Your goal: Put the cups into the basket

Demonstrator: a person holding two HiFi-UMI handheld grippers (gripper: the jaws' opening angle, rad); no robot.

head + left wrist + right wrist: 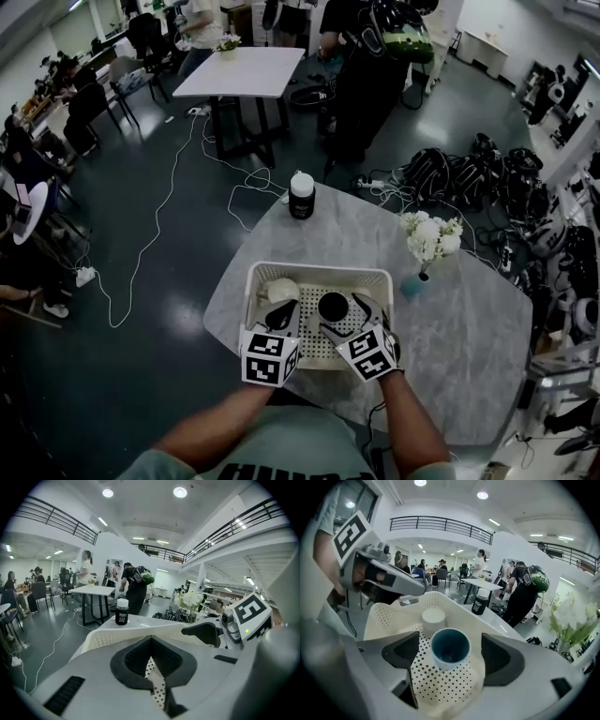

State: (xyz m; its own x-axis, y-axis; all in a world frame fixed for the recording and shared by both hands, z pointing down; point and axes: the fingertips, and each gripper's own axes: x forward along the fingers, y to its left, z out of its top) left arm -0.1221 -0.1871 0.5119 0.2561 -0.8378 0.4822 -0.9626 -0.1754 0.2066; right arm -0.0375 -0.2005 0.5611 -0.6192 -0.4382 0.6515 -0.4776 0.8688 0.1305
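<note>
Cups already inside the white perforated basket (319,269) on the marble tabletop (450,328): teal-lined cup (450,648) upright on the basket floor, mouth up, long axis vertical; white cup (433,617) just behind it, nearer the far wall, its orientation hard to tell. Right gripper (347,317) open, jaws wide apart, one on either side of the teal-lined cup, apparently not touching it, and by far the nearer of the two. Left gripper (150,662) closed on nothing, pads together, hovering above the basket's left half near the white cup. Probably nothing left to load; likely only a straight lift clear, without knocking the upright cup.
</note>
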